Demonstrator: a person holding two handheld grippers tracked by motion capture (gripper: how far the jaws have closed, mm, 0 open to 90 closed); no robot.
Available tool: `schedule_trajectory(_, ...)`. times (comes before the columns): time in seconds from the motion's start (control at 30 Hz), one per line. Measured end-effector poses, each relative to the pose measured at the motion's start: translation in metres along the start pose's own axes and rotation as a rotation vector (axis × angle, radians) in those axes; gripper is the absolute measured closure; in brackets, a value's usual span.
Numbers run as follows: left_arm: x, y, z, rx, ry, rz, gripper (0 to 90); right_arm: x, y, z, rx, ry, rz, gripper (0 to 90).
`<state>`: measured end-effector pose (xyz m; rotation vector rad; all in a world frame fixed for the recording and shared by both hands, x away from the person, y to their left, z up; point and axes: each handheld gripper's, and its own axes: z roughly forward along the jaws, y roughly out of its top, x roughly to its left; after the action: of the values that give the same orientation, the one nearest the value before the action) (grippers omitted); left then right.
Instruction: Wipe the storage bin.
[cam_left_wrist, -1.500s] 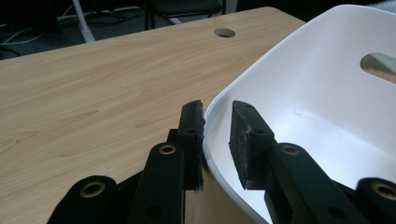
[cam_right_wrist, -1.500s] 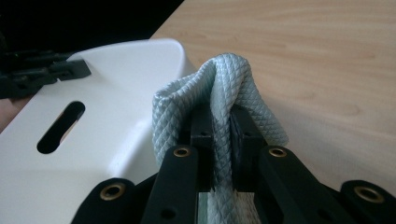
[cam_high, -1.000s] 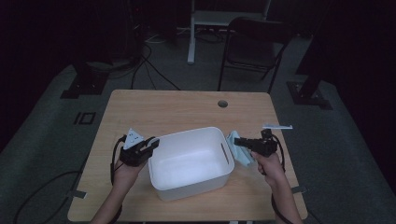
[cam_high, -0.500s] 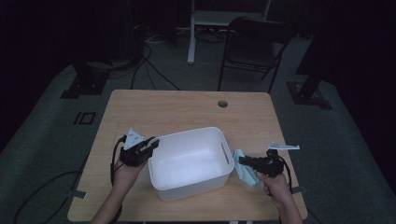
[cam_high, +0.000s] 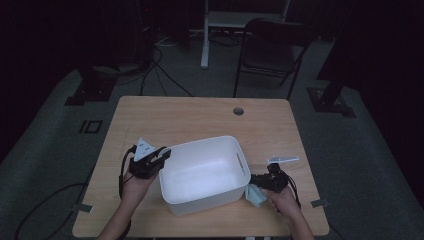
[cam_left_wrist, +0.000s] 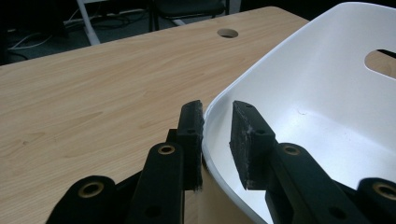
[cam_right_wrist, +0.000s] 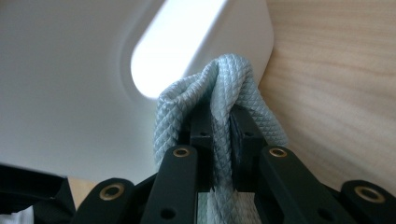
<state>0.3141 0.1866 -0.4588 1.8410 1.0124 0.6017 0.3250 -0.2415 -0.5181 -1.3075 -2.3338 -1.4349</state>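
A white plastic tub (cam_high: 200, 145) stands on the wooden table (cam_high: 200, 115), nearer the front. My left gripper (cam_high: 162, 155) straddles the tub's left rim. In the left gripper view one jaw of this gripper (cam_left_wrist: 217, 116) rests outside the wall, and the other sits inside the tub (cam_left_wrist: 317, 93) with a gap. My right gripper (cam_high: 256, 181) is at the tub's near right corner, shut on a light blue waffle cloth (cam_high: 255, 195). In the right gripper view the cloth (cam_right_wrist: 224, 79) bulges over the jaws of the gripper (cam_right_wrist: 222, 121) and presses on the tub's outer wall (cam_right_wrist: 70, 93), just under the handle slot.
A round cable hole (cam_high: 238, 111) is in the table's far part. A dark chair (cam_high: 272, 45) and a white frame stand beyond the table, with cables on the floor. The table's front edge lies close behind both hands.
My right gripper has carried the cloth along the tub's right side toward the near corner and lower. The left gripper has stayed at the left rim.
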Motion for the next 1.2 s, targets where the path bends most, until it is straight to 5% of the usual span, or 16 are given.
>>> schedule_trajectory(0.1, 0.0, 0.0, 0.0, -0.001, -0.005, -0.005, 74.0, 0.002, 0.009, -0.004, -0.034, 0.01, -0.007, 82.0)
schedule_trajectory(0.27, 0.0, 0.0, 0.001, 0.001, -0.002, -0.009, 73.8, -0.003, 0.011, 0.001, -0.023, 0.018, 0.01, 82.1)
schedule_trajectory(0.37, 0.0, 0.0, 0.001, 0.004, -0.007, -0.006, 73.9, -0.01, 0.009, 0.011, 0.028, 0.004, 0.027, 82.0)
schedule_trajectory(0.53, 0.002, 0.0, 0.001, 0.004, -0.023, -0.01, 73.5, -0.007, 0.025, 0.007, -0.004, 0.008, 0.0, 82.1)
schedule_trajectory(0.73, 0.001, 0.0, 0.001, 0.003, -0.013, -0.014, 73.1, -0.019, 0.026, 0.018, 0.014, 0.028, 0.057, 82.1)
schedule_trajectory(0.87, 0.001, 0.001, 0.001, 0.005, -0.015, -0.008, 73.2, -0.02, 0.028, 0.021, 0.042, 0.002, 0.041, 82.1)
schedule_trajectory(1.07, 0.001, 0.001, 0.002, 0.005, -0.017, -0.009, 72.9, -0.011, 0.047, 0.014, -0.02, -0.012, -0.006, 82.2)
schedule_trajectory(1.2, 0.001, 0.001, 0.002, 0.005, -0.01, -0.01, 72.8, -0.019, 0.044, 0.022, -0.006, -0.003, 0.031, 82.2)
